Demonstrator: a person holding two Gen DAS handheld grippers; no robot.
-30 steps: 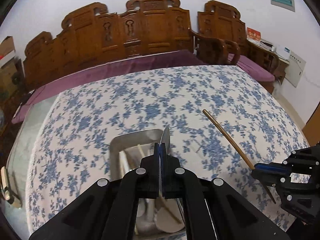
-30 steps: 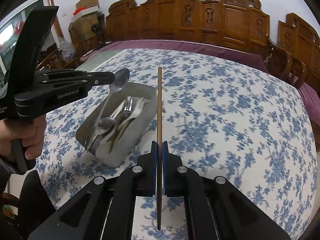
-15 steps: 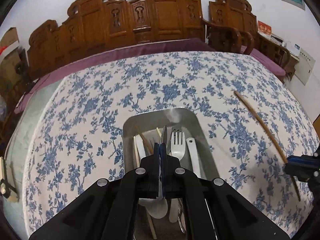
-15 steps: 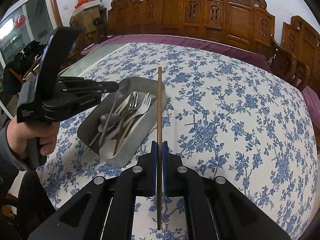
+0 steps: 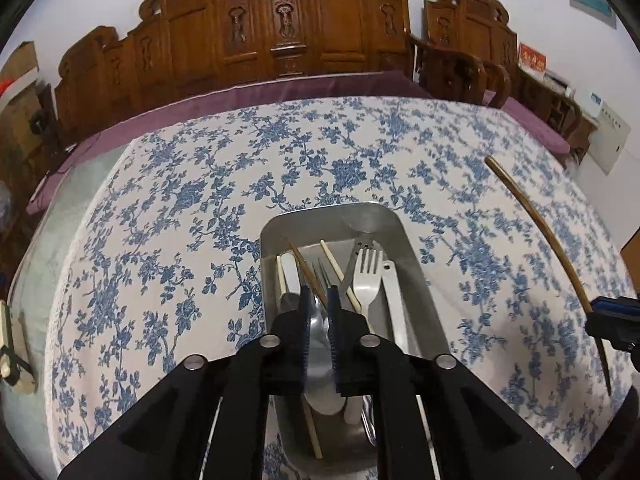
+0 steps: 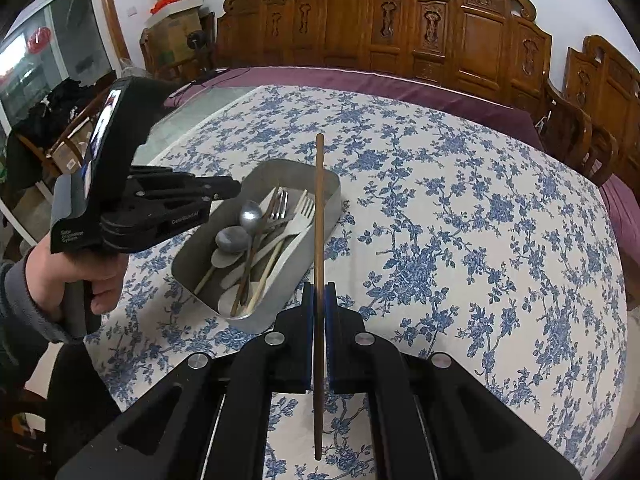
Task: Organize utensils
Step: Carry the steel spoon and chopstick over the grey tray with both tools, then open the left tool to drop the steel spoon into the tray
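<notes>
Floral-clothed counter (image 6: 460, 240): left gripper (image 5: 319, 320) jaws parted, empty over tray (image 6: 332, 184); right gripper (image 6: 319, 308) clamps chopstick (image 6: 319, 216), next lowering toward 11 o'clock.

Near ends of the tray (image 5: 416, 264) and its utensils behind the left tool (image 5: 319, 300).

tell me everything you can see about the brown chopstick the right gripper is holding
The brown chopstick is a long, thin, dark brown stick, wood by the look of it. The right gripper is shut on it somewhat below its middle, so both ends stick out free. It is held in the air, clear of the tablecloth, and from the right wrist view its far end crosses in front of the metal tray; whether it hangs over the tray cannot be told. Nothing but the blue pads touches it.
</notes>
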